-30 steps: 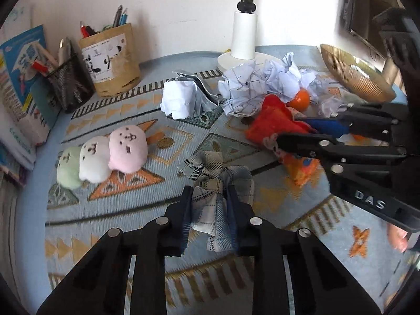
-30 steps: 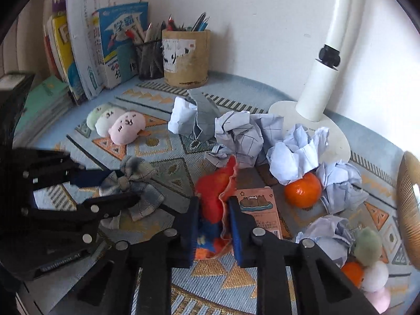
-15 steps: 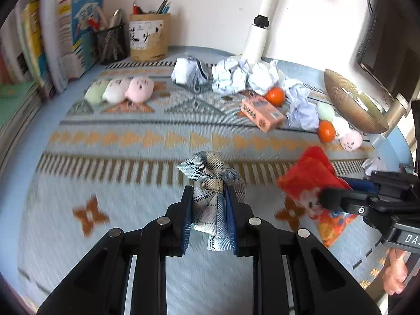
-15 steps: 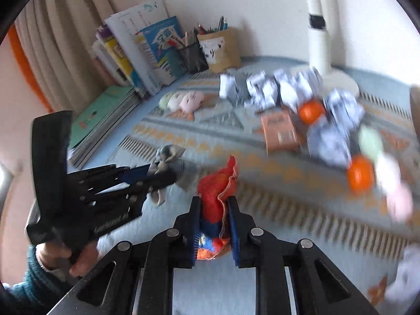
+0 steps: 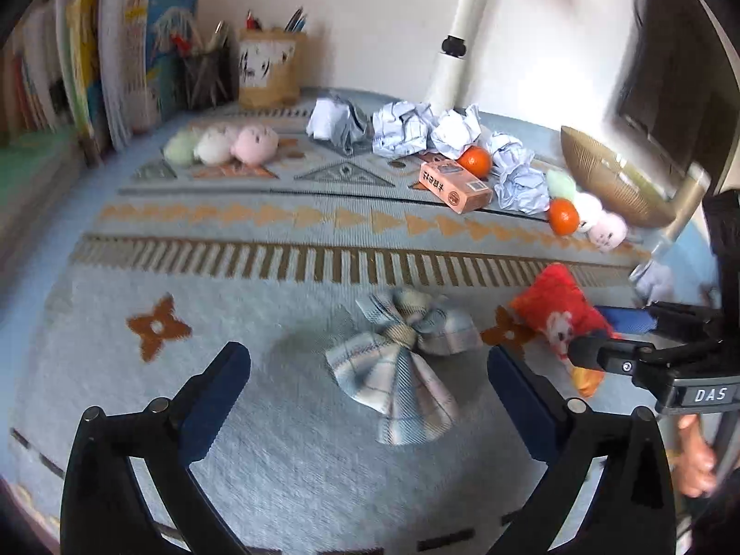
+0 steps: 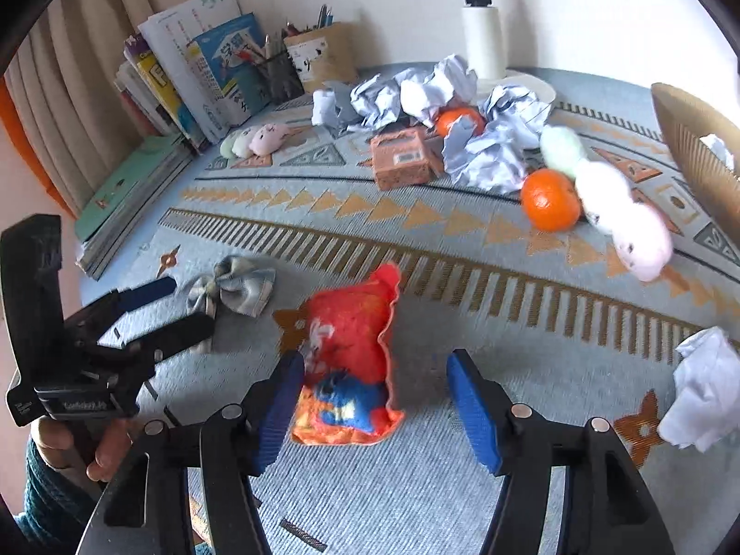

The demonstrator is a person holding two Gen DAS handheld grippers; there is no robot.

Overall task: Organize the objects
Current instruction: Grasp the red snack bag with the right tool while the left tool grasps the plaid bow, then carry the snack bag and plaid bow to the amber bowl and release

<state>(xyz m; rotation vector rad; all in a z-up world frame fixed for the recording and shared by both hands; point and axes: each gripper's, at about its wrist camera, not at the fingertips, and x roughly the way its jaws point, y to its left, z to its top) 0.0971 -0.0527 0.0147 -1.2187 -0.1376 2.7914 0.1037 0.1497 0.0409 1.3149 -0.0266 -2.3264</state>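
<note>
Both grippers have carried their items to the near counter area and are opening. The left gripper [image 5: 370,374] stands wide, plaid bow [image 5: 402,360] released between its jaws. The right gripper [image 6: 374,397] stands half-open, red pouch [image 6: 351,351] lying free. Both placements appear complete.

Left wrist view: the books [image 5: 69,60] at far left are blurring, their titles not legible. The dark screen [image 5: 656,69] at far right is running off the picture's edge. The woven bowl [image 5: 606,180] is partly hiding behind a metal post. The hand [image 5: 693,458] at near right is showing only in part.

Right wrist view: the plush trio [image 6: 615,203] at right is smearing, faces unclear. The woven bowl [image 6: 693,148] is being cut by the right edge. The print on the orange box [image 6: 402,157] is too small to read.
</note>
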